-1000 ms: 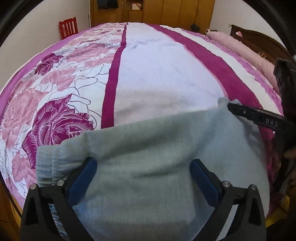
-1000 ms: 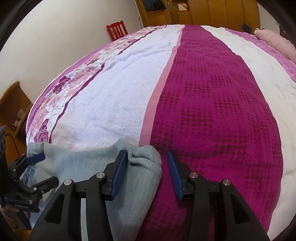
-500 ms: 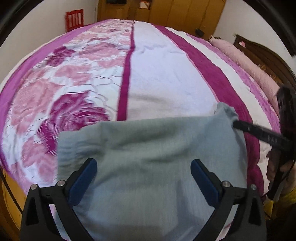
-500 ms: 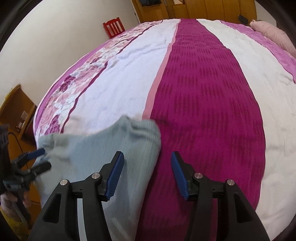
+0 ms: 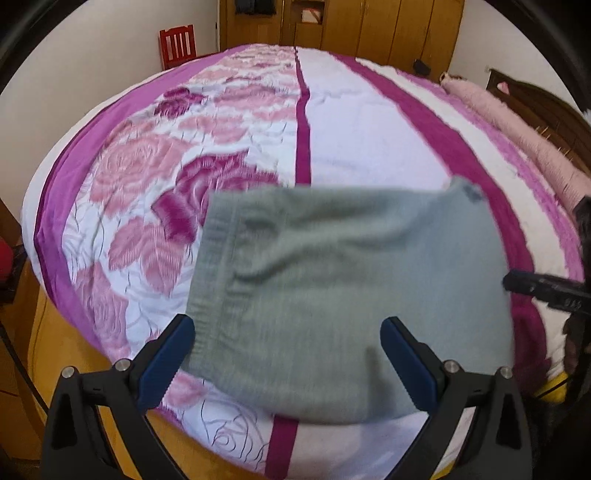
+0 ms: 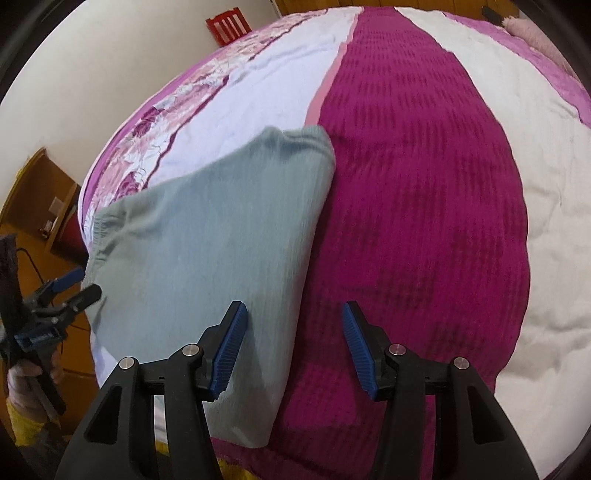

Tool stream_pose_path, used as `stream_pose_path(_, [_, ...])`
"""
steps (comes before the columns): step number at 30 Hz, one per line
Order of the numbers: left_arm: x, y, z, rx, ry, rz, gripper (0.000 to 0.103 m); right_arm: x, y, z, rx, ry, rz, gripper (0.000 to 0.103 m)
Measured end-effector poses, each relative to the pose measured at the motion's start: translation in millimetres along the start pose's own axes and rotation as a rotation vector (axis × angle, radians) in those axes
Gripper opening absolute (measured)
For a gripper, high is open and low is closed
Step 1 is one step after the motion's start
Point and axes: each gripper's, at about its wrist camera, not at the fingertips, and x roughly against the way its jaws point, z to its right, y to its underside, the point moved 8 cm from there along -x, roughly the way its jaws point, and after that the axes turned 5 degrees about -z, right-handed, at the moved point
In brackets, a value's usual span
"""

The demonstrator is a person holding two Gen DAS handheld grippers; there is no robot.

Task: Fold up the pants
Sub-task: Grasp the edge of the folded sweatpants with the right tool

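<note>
Folded pants (image 5: 343,295) lie on the bed (image 5: 369,140) near its edge, long axis across the stripes, I think. Left gripper (image 5: 288,360) and right gripper (image 6: 291,347) both hover open, holding nothing.

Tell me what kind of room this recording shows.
Most likely a bedroom: a large bed with a floral pink bedspread, wooden wardrobe doors behind it, and a dark headboard at the side.
</note>
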Motion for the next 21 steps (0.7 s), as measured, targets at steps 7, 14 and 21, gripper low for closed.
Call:
stream_pose_path(7, [-19, 13, -5, 0.021, -0.009, -0.031, 0.103, -18, 7, 2, -0.031, -0.019, -0.055, 0.055])
stream_pose_path(14, [-21, 15, -5, 0.036, 0.003, -0.028, 0.103, -26, 9, 3, -0.061, -0.043, -0.07, 0.057])
stream_pose_path(21, [-23, 15, -5, 0.053, 0.009, -0.032, 0.103, -30, 10, -6, -0.039, -0.066, -0.07, 0.058])
